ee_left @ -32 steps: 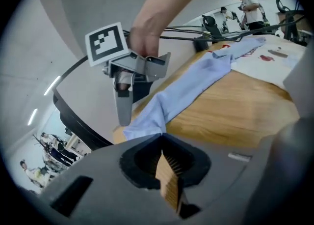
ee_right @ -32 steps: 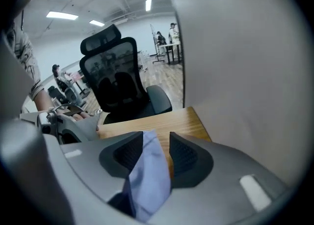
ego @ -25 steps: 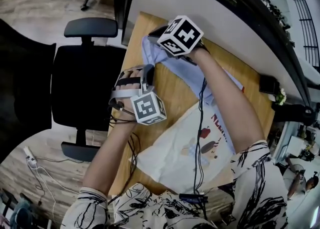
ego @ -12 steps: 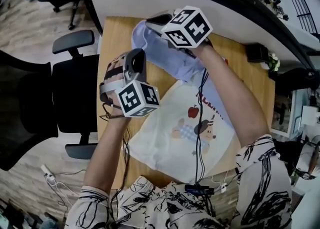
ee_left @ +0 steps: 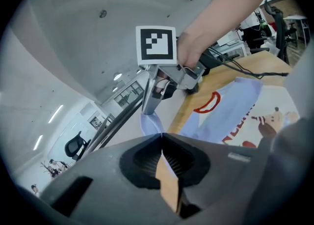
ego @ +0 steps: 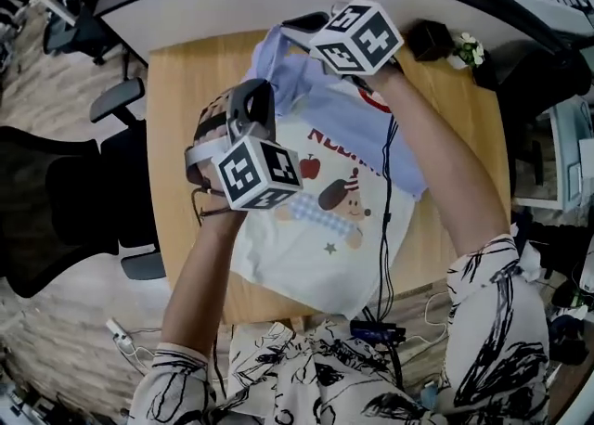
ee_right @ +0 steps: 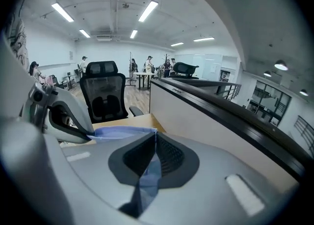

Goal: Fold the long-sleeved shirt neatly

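The long-sleeved shirt [ego: 320,228] lies on the wooden table [ego: 181,89], right in front of the person. Its near part rests flat on the wood. Its far part is lifted up in the air.

The shirt is soft and thin. The front is cream, with a little cartoon picture and red letters on it. The far part and the edges are pale blue. Where it is lifted, the blue cloth hangs in loose folds.

The left gripper [ego: 252,106] has its jaws pressed together on the blue edge. The right gripper [ego: 299,26] also has its jaws squeezed tight on that blue edge, a bit farther away. A short strip of blue cloth stretches between the two. I think they hold it at two spots so the edge stays straight and can be laid over neatly for a fold.

Each gripper is grey and smooth, with ridged dark pads inside the jaws. Each carries a white cube [ego: 257,173] with black square marks.

The table is flat, smooth and light brown. A black office chair [ego: 56,210] stands on the left. A long white wall [ego: 232,1] runs behind the table.
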Demonstrator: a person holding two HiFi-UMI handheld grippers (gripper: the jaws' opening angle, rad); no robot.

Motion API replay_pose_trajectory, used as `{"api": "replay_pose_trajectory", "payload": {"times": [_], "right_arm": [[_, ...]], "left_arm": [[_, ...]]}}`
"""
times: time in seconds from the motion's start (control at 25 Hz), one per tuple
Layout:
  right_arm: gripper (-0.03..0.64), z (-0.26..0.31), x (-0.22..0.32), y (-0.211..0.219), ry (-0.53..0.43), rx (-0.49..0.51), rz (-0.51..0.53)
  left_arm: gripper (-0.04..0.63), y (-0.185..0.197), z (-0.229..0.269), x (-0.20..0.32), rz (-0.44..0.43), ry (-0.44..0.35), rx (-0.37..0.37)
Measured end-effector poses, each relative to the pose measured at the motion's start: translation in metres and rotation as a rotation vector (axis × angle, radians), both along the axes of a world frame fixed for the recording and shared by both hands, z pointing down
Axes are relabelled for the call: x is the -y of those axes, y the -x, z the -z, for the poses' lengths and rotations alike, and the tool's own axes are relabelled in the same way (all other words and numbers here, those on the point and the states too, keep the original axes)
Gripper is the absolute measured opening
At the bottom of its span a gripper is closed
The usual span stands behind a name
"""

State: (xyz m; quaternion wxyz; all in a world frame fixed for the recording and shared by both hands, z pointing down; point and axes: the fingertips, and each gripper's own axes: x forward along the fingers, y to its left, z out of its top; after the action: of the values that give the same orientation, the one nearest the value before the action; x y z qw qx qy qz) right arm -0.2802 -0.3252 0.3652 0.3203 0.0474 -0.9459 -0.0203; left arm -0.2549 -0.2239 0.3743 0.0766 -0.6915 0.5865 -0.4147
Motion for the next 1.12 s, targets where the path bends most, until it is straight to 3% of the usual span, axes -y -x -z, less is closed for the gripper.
{"api": "replay_pose_trajectory", "payload": {"times": [0.4, 0.6, 0.88, 1.12], "right_arm": [[0.02, 0.023, 0.006, -0.2, -0.018, 0.036, -0.106], [0.02, -0.006, 0.004, -0.297, 0.054, 0.039, -0.201], [0.021, -0.092, -0.005, -0.368, 0.117, 0.005, -0.284], [0.023, -0.158, -0.011, -0.41, 0.138, -0.067, -0.292]], "left_arm": [[0.014, -0.194, 0.022, 0.003, -0.114, -0.02, 0.007], [0.014, -0.281, -0.01, -0.002, -0.203, 0.042, -0.01], [0.015, -0.346, -0.09, -0.011, -0.252, 0.182, -0.06], [0.017, -0.382, -0.146, -0.014, -0.304, 0.277, -0.013]]}}
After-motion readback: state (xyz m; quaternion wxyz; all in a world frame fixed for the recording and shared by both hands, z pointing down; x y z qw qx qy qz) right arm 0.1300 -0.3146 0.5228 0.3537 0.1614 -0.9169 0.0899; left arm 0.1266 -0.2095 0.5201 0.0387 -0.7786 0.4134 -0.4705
